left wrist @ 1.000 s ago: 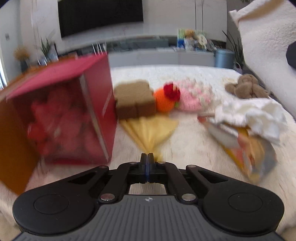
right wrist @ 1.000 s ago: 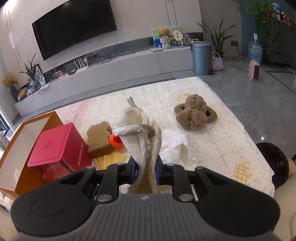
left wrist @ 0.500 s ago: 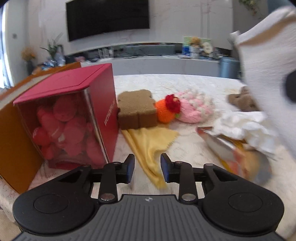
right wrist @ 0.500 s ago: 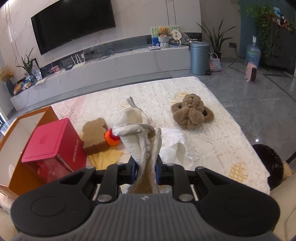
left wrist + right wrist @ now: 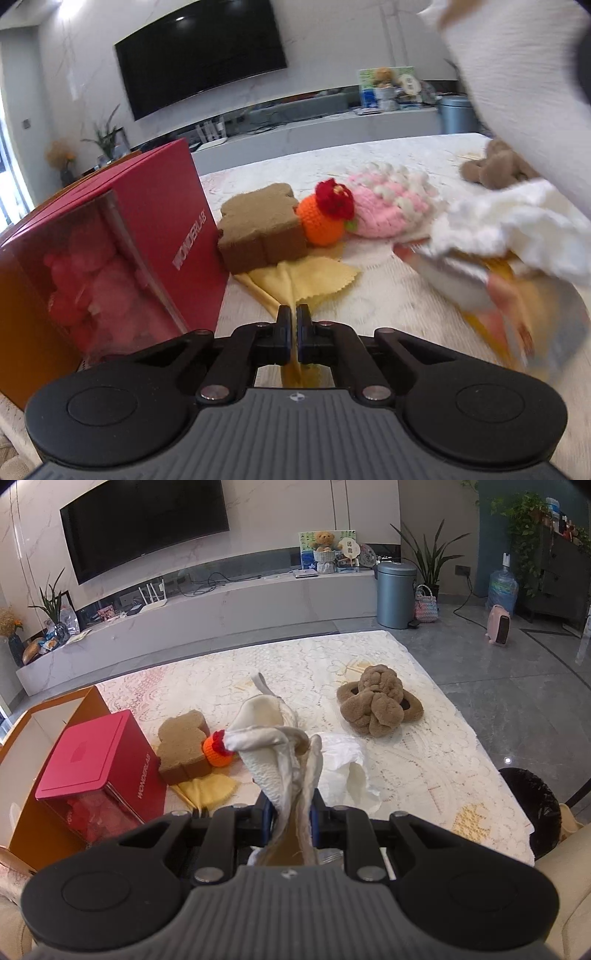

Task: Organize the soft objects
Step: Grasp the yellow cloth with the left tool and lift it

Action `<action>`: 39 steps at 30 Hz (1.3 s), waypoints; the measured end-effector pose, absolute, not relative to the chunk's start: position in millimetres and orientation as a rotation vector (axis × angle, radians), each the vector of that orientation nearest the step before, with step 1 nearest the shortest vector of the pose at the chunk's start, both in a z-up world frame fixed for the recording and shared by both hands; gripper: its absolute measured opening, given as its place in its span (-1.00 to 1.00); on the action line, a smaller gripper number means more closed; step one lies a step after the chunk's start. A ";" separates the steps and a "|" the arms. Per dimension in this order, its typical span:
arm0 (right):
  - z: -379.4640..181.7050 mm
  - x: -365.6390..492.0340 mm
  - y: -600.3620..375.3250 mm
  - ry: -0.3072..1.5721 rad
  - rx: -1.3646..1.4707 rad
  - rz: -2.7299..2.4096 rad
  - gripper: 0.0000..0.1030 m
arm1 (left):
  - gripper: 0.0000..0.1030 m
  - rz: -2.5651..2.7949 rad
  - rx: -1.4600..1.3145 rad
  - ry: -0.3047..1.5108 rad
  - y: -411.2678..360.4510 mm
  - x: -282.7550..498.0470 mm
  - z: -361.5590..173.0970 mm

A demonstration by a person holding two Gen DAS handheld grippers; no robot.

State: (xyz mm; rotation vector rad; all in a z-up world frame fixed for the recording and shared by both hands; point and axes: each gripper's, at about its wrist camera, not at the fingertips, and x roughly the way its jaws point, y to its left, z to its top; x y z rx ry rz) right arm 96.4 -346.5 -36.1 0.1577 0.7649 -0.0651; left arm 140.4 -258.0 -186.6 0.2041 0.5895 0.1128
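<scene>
The table [image 5: 424, 738] under its lace cloth is carrying everything. At its left edge the red box [image 5: 99, 764] is standing beside an orange box [image 5: 29, 738], which is cut off by the frame. My right tongs [image 5: 291, 808] are gripping a cream slipper [image 5: 273, 749], its long axis pointing away from me toward the far wall; its heel end is hiding behind the tongs. My left tongs [image 5: 294, 325] have just been closing and are pinching the near tip of the yellow cloth [image 5: 303, 277], which is fanning out lengthwise toward the brown sponge [image 5: 262, 232]. At the right, a blurred packet [image 5: 498, 295] is hard to make out.
</scene>
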 end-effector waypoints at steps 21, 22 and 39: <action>-39.3 95.3 -347.8 0.780 0.139 -0.081 -0.64 | 0.40 0.113 0.343 0.547 -261.3 103.5 -185.2; -40.1 95.8 -348.2 0.783 0.142 -0.080 -0.64 | 0.41 0.128 0.302 0.563 -260.1 109.3 -182.8; -38.3 95.5 -344.9 0.772 0.148 -0.039 -0.63 | -0.86 -0.029 -0.022 0.706 -209.5 125.2 -171.2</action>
